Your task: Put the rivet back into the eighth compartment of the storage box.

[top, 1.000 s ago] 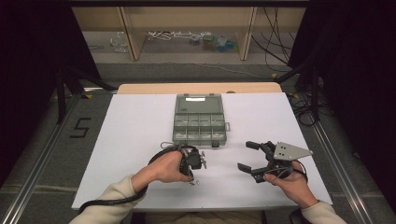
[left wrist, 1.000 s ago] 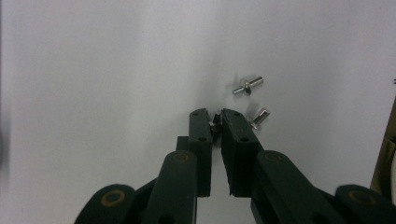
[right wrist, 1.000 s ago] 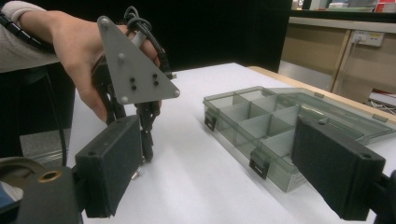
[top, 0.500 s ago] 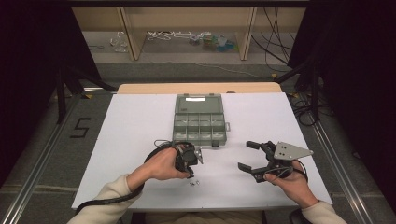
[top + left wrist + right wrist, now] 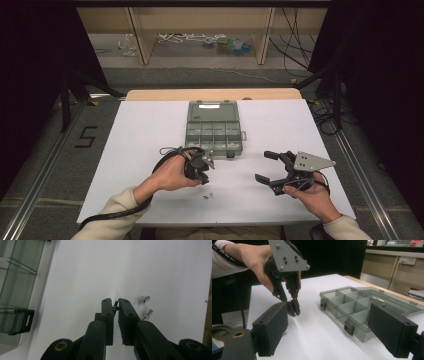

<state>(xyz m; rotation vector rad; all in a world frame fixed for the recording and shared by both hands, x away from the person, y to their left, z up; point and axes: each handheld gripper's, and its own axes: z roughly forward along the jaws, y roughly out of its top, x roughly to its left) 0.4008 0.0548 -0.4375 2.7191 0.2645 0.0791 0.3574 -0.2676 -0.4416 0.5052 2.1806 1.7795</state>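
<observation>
On the white table (image 5: 150, 135), just in front of the open grey compartment box (image 5: 214, 131), the left gripper (image 5: 115, 302) is pinching a small dark screw (image 5: 116, 304) between nearly closed jaw tips. Two silver screws (image 5: 144, 299) are lying just beside it. Well apart, the right gripper (image 5: 266, 166) is hovering wide open, holding nothing.

Both forearms are covered by cream knitted sleeves with ribbed cuffs. The left tongs (image 5: 114, 305) are matt black, with flat rectangular pads and brass-coloured pivot pins at the linkage joints; small recessed screw holes show near the pad ends. The right tongs (image 5: 267, 165) are also black and carry a grey three-cornered plate (image 5: 311, 161) with dark screws. A black cable (image 5: 107, 216) trails from the left unit.
</observation>
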